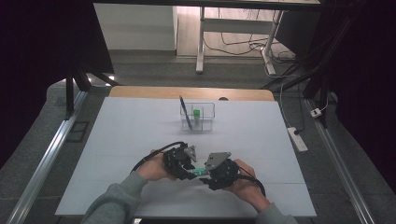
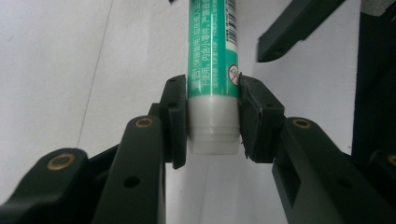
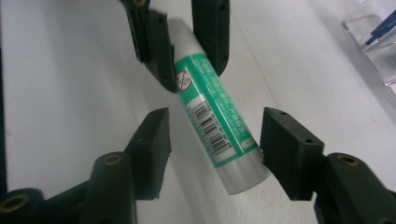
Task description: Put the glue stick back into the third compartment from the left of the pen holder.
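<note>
Both hands sit at the near edge of the table (image 1: pixel 140 121), and the green glue stick (image 1: pixel 200 172) hangs between them, with a clear organiser tray (image 1: pixel 198 116) farther back. Left gripper view: the left hand-held gripper (image 2: pixel 212 121) is clamped on the glue stick's (image 2: pixel 212 56) white end. Right gripper view: the right hand-held gripper (image 3: pixel 212 149) is spread wide around the stick's (image 3: pixel 215 126) other end, one pad just touching it.

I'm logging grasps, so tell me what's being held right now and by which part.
The left gripper is shut on the green glue stick at its white end. The right gripper is open around the clear-capped other end, not clamping it.
</note>
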